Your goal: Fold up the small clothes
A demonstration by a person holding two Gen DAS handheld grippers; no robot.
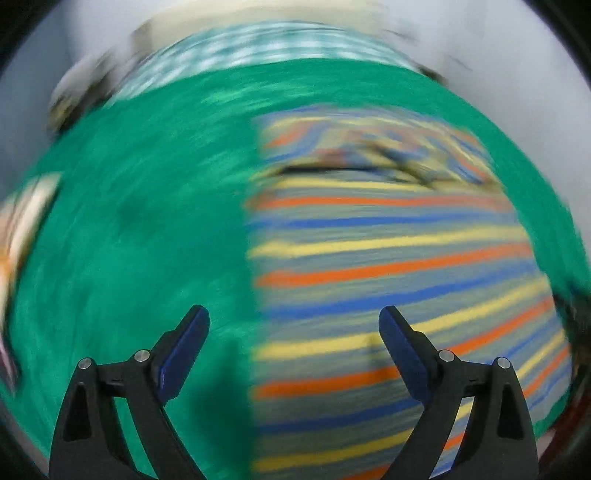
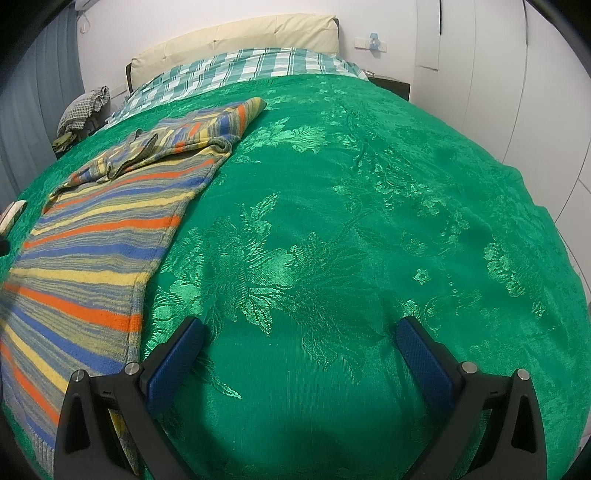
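A small striped knit garment (image 2: 110, 221), grey with orange, blue and yellow bands, lies flat on the green bedspread (image 2: 351, 240). Its sleeves are folded over its far end. In the blurred left wrist view the garment (image 1: 388, 258) fills the right half. My left gripper (image 1: 293, 325) is open and empty, hovering over the garment's left edge. My right gripper (image 2: 299, 332) is open and empty above bare bedspread, to the right of the garment's near edge.
A checked teal sheet (image 2: 251, 66) and a cream headboard (image 2: 240, 33) are at the far end of the bed. A grey cloth pile (image 2: 85, 107) sits at the far left. A pale flat object (image 2: 13, 214) lies at the left edge. White walls surround the bed.
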